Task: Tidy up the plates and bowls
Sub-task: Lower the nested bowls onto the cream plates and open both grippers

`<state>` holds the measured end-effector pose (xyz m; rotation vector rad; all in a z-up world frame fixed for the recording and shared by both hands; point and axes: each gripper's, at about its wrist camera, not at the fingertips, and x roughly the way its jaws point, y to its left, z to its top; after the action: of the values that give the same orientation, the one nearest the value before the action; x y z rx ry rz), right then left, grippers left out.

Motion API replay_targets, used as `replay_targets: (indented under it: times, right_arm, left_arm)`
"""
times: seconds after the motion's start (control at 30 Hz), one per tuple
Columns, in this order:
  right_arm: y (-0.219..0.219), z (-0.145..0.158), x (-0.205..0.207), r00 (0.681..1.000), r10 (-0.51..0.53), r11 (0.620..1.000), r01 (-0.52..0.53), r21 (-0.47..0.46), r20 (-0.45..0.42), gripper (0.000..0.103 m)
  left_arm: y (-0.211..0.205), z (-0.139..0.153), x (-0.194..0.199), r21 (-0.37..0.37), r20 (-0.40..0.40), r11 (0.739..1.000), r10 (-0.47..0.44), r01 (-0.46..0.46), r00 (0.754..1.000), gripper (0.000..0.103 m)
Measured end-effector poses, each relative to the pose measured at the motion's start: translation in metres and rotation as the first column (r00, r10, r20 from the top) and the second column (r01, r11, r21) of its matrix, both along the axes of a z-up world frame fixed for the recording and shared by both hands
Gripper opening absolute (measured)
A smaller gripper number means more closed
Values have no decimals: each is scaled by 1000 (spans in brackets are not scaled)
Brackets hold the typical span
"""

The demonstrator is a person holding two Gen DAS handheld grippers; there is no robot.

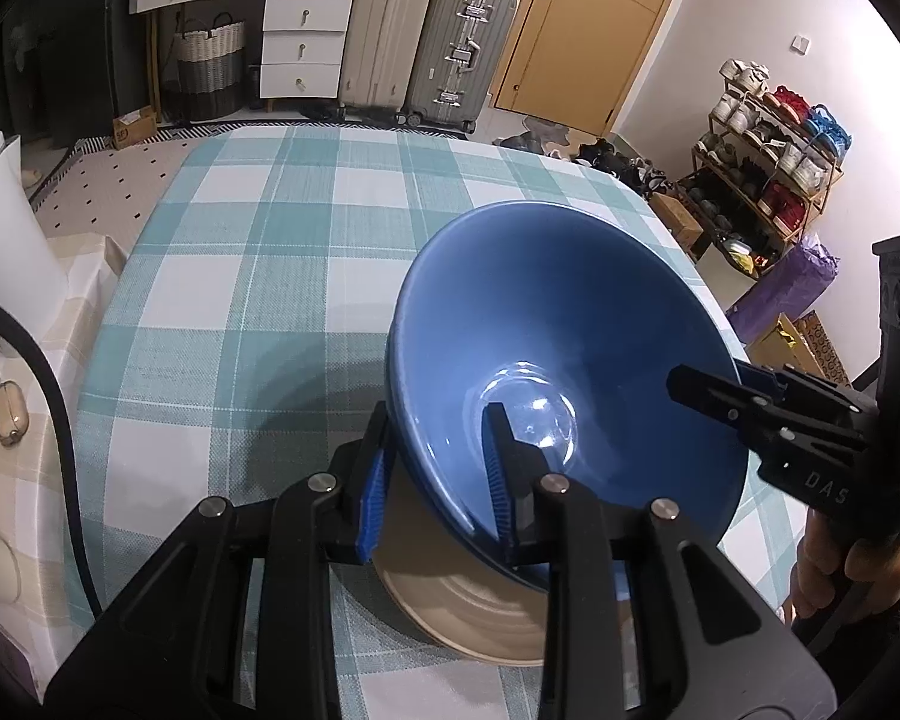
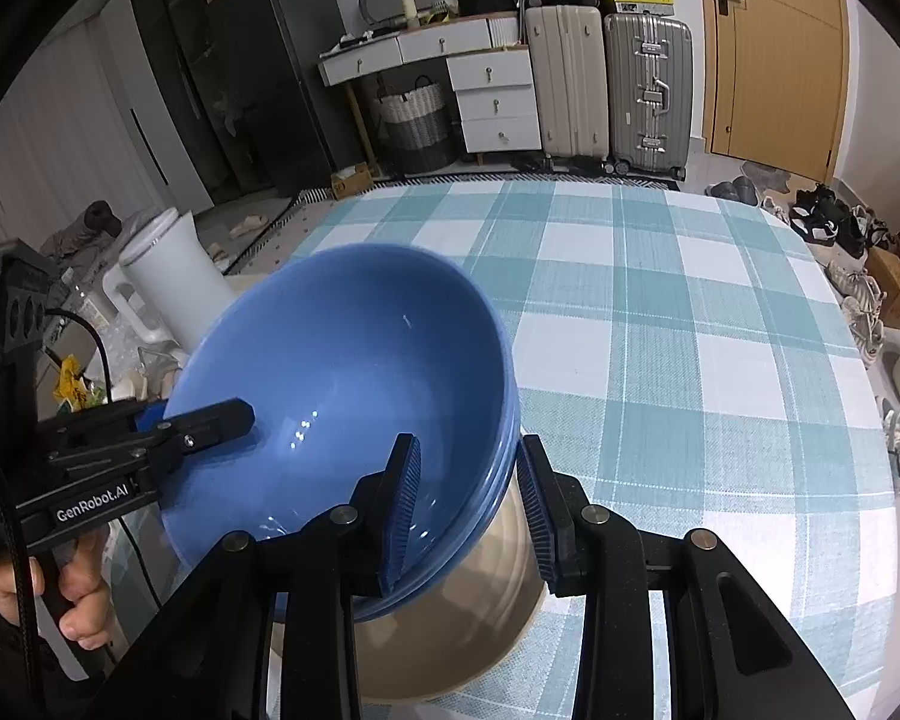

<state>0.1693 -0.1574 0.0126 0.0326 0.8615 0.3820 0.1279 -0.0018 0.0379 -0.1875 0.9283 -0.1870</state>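
Note:
Blue bowls (image 1: 558,312) (image 2: 342,348), nested so that several rims show, tilt over a beige bowl (image 1: 462,606) (image 2: 450,630) on the checked tablecloth (image 1: 240,240) (image 2: 690,330). My left gripper (image 1: 435,480) (image 2: 198,414) is shut on their left rim, one pad outside and one inside. On the opposite rim my right gripper (image 2: 468,480) (image 1: 726,381) is shut on them the same way. A hand holds each gripper's handle. The blue bowls hide most of the beige bowl, so whether they rest in it is unclear.
A white jug (image 2: 174,276) (image 1: 0,228) stands on a side table at the left with small clutter. The checked cloth stretches away beyond the bowls. Past the table are a drawer unit (image 2: 498,96), suitcases (image 2: 648,90), a door and a shoe rack (image 1: 768,168).

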Motion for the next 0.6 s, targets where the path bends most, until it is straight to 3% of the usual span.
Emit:
replay_targets:
  times: [0.17, 0.33, 0.4, 0.47, 0.53, 0.6]
  right_arm:
    - [-3, 10, -5, 1000, 3, 1000, -3, 4, 31, 36]
    - [-4, 22, -16, 997, 23, 1000, -24, 15, 73, 52]
    - [-5, 26, -21, 995, 29, 999, -30, 11, 97, 60]
    - [-8, 31, -29, 991, 54, 998, -59, 37, 123, 85]
    - [-11, 34, -37, 985, 81, 994, -91, 62, 150, 92]
    - [-13, 39, -47, 976, 99, 991, -113, 65, 195, 99]
  left_arm:
    - [3, 9, -9, 33, 32, 999, 5, -6, 999, 39]
    - [13, 33, -28, 46, 131, 999, 4, -10, 991, 63]
    - [16, 46, -40, 59, 189, 998, 0, -12, 982, 80]
    - [20, 57, -52, 76, 243, 997, -2, -17, 970, 82]
    - [23, 67, -65, 92, 283, 996, -9, -18, 959, 85]
    - [28, 75, -80, 103, 327, 994, -9, -26, 945, 97]
